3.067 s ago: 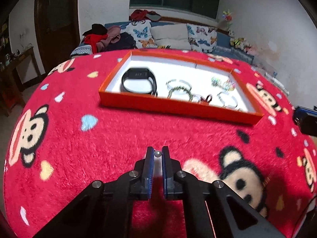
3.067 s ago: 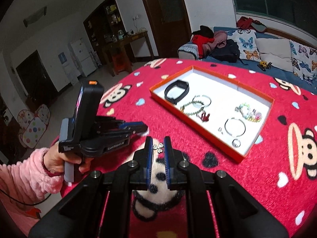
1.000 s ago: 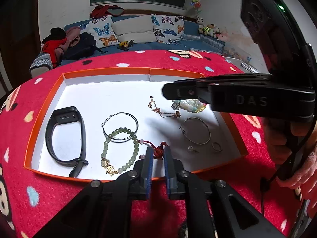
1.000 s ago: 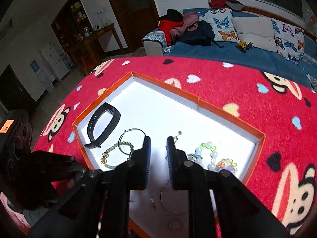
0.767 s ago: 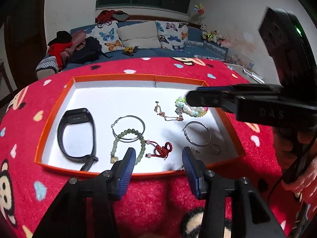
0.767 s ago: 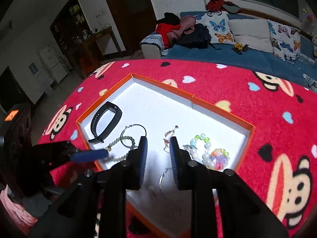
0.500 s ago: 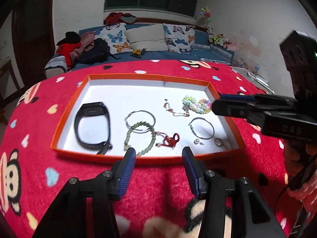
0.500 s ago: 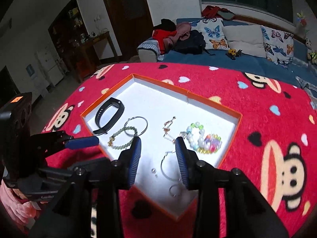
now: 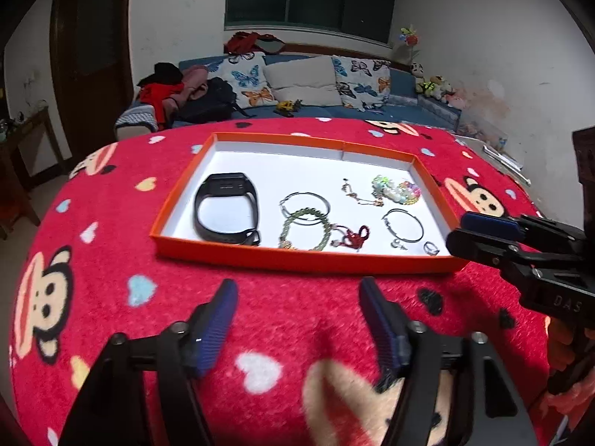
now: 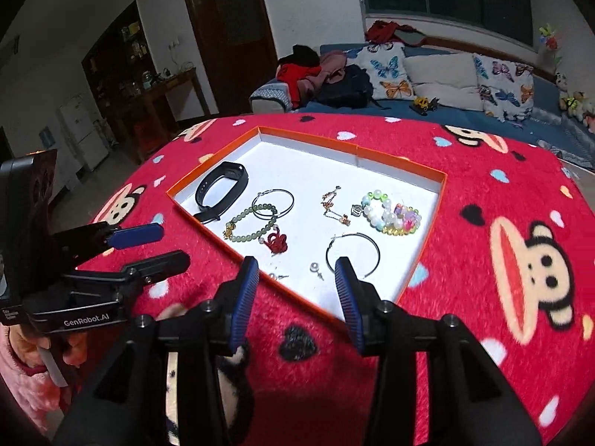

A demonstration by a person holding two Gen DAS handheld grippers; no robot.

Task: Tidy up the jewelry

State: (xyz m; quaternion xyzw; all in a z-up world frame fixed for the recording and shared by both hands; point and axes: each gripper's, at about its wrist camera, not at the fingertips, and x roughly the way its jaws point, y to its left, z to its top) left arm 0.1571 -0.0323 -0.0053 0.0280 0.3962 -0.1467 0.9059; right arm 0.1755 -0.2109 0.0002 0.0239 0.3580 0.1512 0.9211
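An orange tray [image 9: 260, 258] [image 10: 427, 241] with a white floor lies on the red monkey-print cloth. In it are a black wristband [image 9: 227, 208] [image 10: 221, 189], a green bead bracelet [image 9: 306, 228] [image 10: 251, 225], hoop rings [image 9: 403, 225] [image 10: 353, 256], a red knot charm [image 9: 355, 238] [image 10: 277, 243], a gold chain [image 9: 359, 195] [image 10: 333, 204], a pastel bead bracelet [image 9: 396, 191] [image 10: 390, 213] and small studs [image 10: 316, 269]. My left gripper [image 9: 297, 323] [image 10: 148, 245] is open and empty, in front of the tray. My right gripper [image 10: 295, 297] [image 9: 479, 228] is open and empty at the tray's near right corner.
A blue sofa [image 9: 297, 111] with butterfly cushions and piled clothes stands behind the table. A dark door [image 10: 227, 37] and a wooden side table [image 10: 163, 89] are at the left. The cloth [image 9: 111, 260] curves down at the table's edges.
Both grippers let go of their small pieces into the tray, opened wide, and drew back from the tray toward the near edge of the table.
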